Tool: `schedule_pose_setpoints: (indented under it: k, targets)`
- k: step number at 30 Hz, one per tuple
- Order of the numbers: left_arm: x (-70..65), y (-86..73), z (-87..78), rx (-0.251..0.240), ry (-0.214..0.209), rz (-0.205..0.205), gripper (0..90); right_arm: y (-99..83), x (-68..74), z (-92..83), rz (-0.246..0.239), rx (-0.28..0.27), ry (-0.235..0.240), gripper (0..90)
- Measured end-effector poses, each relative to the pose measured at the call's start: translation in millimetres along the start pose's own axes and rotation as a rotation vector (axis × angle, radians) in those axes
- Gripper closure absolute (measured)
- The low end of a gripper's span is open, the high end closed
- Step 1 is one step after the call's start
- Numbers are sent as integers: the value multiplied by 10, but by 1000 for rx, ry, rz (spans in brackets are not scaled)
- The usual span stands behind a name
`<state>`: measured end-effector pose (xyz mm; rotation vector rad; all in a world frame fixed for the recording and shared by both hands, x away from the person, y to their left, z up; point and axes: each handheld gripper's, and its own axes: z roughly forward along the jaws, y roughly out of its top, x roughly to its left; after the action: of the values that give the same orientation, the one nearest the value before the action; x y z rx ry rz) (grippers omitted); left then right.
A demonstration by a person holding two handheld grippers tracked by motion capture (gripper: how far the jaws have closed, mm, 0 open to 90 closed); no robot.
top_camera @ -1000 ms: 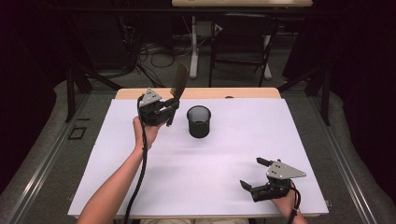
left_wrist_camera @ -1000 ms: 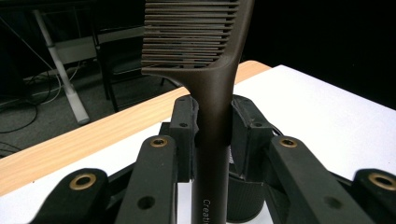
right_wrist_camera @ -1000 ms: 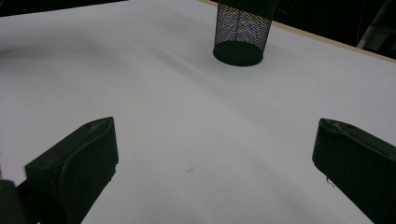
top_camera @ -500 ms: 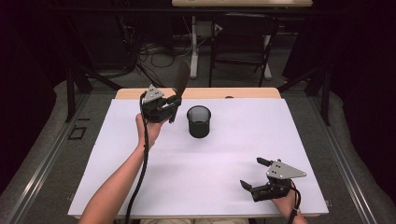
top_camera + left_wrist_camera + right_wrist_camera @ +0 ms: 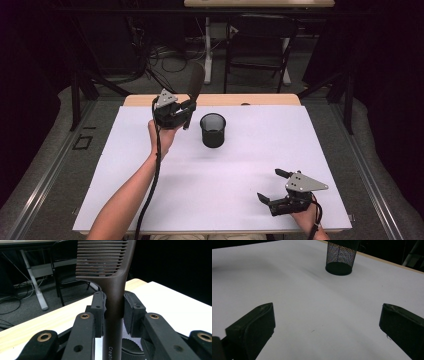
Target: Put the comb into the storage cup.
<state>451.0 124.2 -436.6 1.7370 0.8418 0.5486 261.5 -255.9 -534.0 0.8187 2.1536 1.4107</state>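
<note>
White sheet over a wooden table point(image 5: 300, 150), dark room behind it with a folding chair point(image 5: 260, 50) and a mess of cables on the floor. Compared with a second ago not much has changed: the left gripper point(image 5: 186, 111) sits a touch further toward the far edge of the table and the comb point(image 5: 195, 85) in it now stands more upright, sticking up past the table's back edge instead of leaning over. The right side looks the same as before. So, the left gripper is clamped on the dark brown comb's handle; in the left gripper view you can see both pads pressing the handle point(image 5: 113, 315) from either side, teeth up top, and a bit of the mesh cup point(image 5: 131, 340) peeking out underneath. That black mesh cup point(image 5: 213, 130) stands upright on the sheet just to the right of the left gripper, near the far side, not touching it. The right gripper point(image 5: 272, 187) rests low near the front right corner, well apart from the cup, jaws spread wide with nothing but bare sheet between them.
</note>
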Motion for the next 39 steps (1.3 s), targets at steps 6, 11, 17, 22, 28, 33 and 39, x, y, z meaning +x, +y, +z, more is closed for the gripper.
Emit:
schedule_pose_setpoints:
  k: [6, 11, 17, 22, 28, 33, 39]
  targets:
    - [-9, 7, 39, -1, 2, -1, 725, 1, 1, -2, 0, -2, -2, 0]
    - [-20, 13, 70, -7, 8, -3, 725, 2, -1, -7, -1, -6, -7, 0]
    - [-29, 22, 99, -18, 11, 0, 725, 2, 0, -6, 0, -6, -5, 0]
    - [-36, 28, 121, -34, 10, -2, 724, 2, -1, -6, 0, -6, -6, 0]
    - [-32, 33, 143, -39, 13, -6, 725, 2, -1, -7, -1, -6, -6, 0]
    - [-44, 46, 165, -43, 11, -4, 725, 1, -2, -5, 0, -5, -4, 0]
    - [-74, 73, 195, -44, -4, 1, 724, 2, 0, -6, -4, -4, -5, 0]
